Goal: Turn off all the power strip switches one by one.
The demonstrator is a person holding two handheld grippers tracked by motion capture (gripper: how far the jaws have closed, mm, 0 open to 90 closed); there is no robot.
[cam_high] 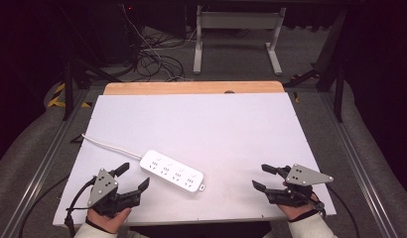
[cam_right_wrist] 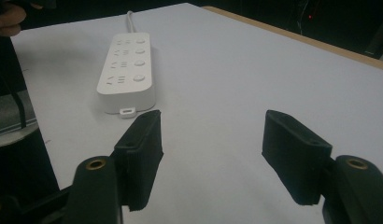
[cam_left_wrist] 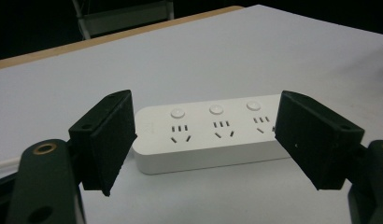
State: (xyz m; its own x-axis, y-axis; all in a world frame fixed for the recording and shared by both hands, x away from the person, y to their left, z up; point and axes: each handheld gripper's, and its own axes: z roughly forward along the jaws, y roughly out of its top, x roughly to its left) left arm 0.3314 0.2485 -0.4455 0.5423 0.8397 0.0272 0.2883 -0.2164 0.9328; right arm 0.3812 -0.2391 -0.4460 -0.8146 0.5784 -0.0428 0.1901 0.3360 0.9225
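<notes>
At the near left edge of the table [cam_high: 216, 119], the left hand-held gripper [cam_high: 133, 177] is held with its jaws spread wide and nothing between them; it is aimed at the near end of a white power strip [cam_high: 172, 171], which is seen just beyond the jaws in the left gripper view without being touched. Near the right edge, the right hand-held gripper [cam_high: 263, 176] is likewise spread wide and empty, well apart from the strip. The power strip is laid flat and slantwise on the white surface, nearer the left gripper, and its white cord [cam_high: 109, 145] is trailed off toward the table's left edge.
</notes>
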